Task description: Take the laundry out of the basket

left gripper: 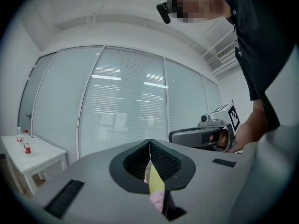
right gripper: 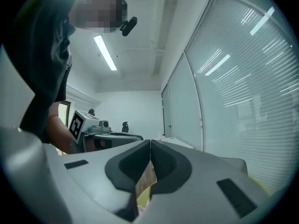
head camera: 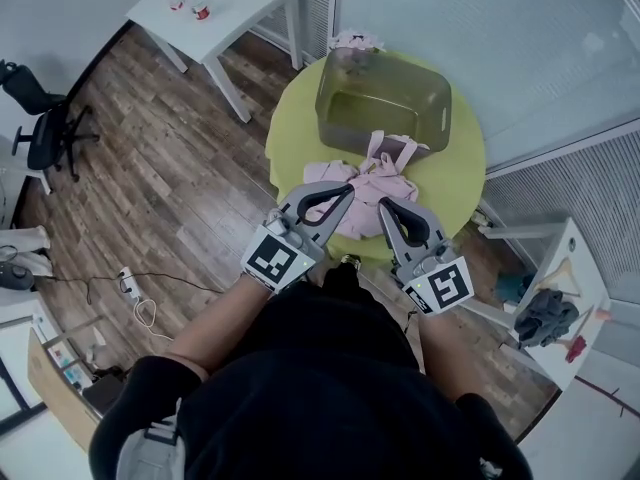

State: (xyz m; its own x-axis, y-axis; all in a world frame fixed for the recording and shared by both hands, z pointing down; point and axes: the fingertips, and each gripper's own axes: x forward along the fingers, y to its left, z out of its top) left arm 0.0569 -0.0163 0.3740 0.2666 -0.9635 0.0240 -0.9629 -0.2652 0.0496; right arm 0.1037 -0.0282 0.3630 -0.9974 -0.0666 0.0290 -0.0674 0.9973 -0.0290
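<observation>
An olive see-through basket (head camera: 385, 103) stands on the round yellow-green table (head camera: 296, 118) and looks empty. A pink garment (head camera: 372, 183) lies crumpled on the table just in front of the basket. My left gripper (head camera: 350, 190) hovers over the near side of that garment with its jaws shut and nothing between them. My right gripper (head camera: 382, 204) is close beside it, also shut and holding nothing. In the left gripper view the jaw tips (left gripper: 149, 142) meet, with a strip of pink cloth (left gripper: 157, 200) showing below. In the right gripper view the tips (right gripper: 150, 143) meet too.
Another pink bundle (head camera: 355, 40) lies beyond the basket at the table's far edge. A white side table (head camera: 235, 3) with small bottles stands at the upper left, an office chair (head camera: 40, 118) at the far left. A white rack (head camera: 560, 298) with dark cloth is at the right.
</observation>
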